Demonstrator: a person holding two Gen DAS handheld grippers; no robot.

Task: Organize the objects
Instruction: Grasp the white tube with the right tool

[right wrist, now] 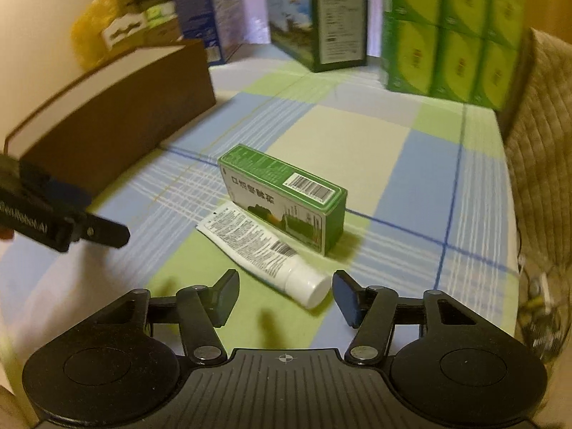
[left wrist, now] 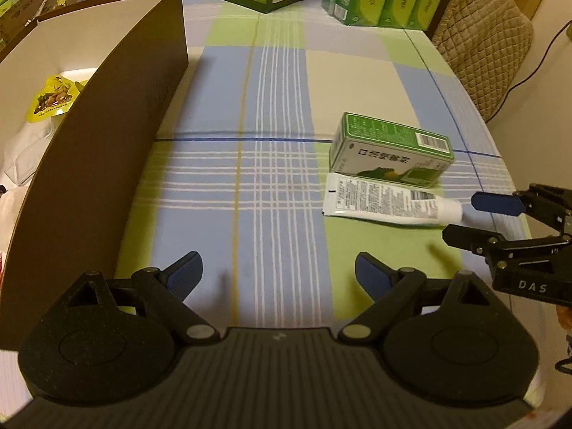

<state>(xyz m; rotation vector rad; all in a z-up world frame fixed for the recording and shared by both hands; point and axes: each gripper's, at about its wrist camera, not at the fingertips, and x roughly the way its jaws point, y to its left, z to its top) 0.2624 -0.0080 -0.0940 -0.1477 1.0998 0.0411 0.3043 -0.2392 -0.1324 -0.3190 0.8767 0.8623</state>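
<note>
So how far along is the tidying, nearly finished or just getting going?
Partly done, it seems. A yellow snack packet already lies inside the brown box. Neither gripper holds anything: the right gripper is open, poised at the cap of the white tube, and the left gripper is open over bare cloth. The tube and the green carton remain on the table.

Checked tablecloth (left wrist: 279, 114) bearing a green carton (left wrist: 389, 150), white tube (left wrist: 386, 203) touching it, brown box (left wrist: 107, 143) well apart.
</note>
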